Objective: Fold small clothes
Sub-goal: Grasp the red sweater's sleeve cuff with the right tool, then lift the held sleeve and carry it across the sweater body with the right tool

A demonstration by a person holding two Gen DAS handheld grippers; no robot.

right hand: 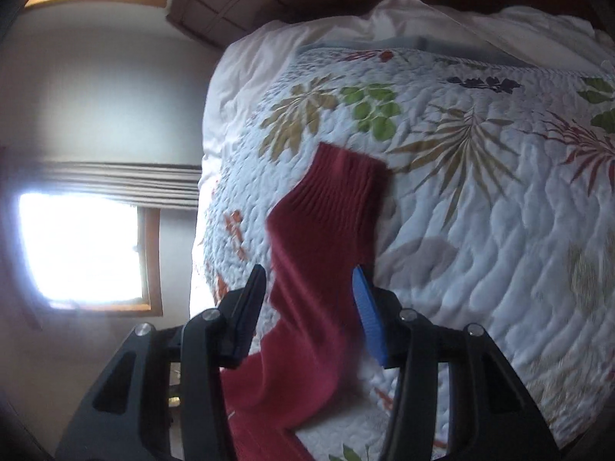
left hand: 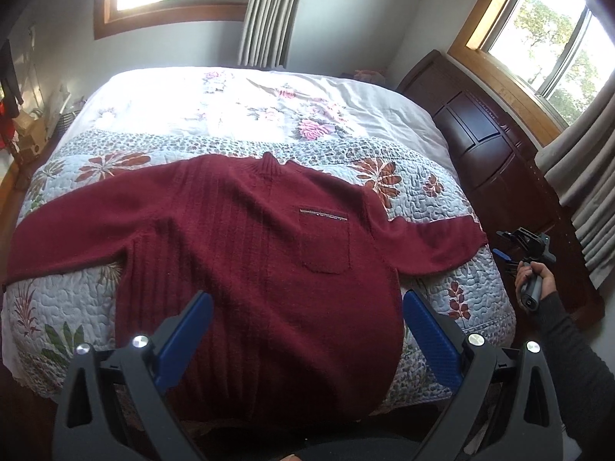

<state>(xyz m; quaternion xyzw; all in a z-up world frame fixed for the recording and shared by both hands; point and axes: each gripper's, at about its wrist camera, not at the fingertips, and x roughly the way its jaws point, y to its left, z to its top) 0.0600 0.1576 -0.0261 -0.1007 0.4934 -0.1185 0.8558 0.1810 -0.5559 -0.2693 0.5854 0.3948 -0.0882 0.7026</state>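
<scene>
At the bottom of the left wrist view, the left hand-held gripper (left hand: 307,315) hangs with its blue-padded jaws wide apart above the lower body of a dark red knitted sweater (left hand: 246,253), touching nothing. That sweater lies face up and spread flat on the bed (left hand: 442,299), its hem toward the bottom edge of the frame, its collar toward the top and both sleeves stretched out to the sides. Right of centre, a chest pocket (left hand: 324,242) carries a narrow silvery strip along its upper edge; any writing on the strip is too small to read. Beneath the sweater is a white quilted bedspread (left hand: 77,299) printed with red, green and brown leaves and flowers. At the right edge of the same view, a hand (left hand: 532,282) in a dark sleeve holds the right hand-held gripper (left hand: 499,253) just beside the bed's edge, close to the cuff of the sweater's sleeve. Seen from the right wrist view, the right hand-held gripper (right hand: 309,299) also has its jaws apart, with the ribbed sleeve (right hand: 326,223) lying on the bedspread between and beyond them, unclamped. Farther up the left wrist view stand a dark wooden headboard (left hand: 484,153), curtains (left hand: 269,11) and two bright windows.
</scene>
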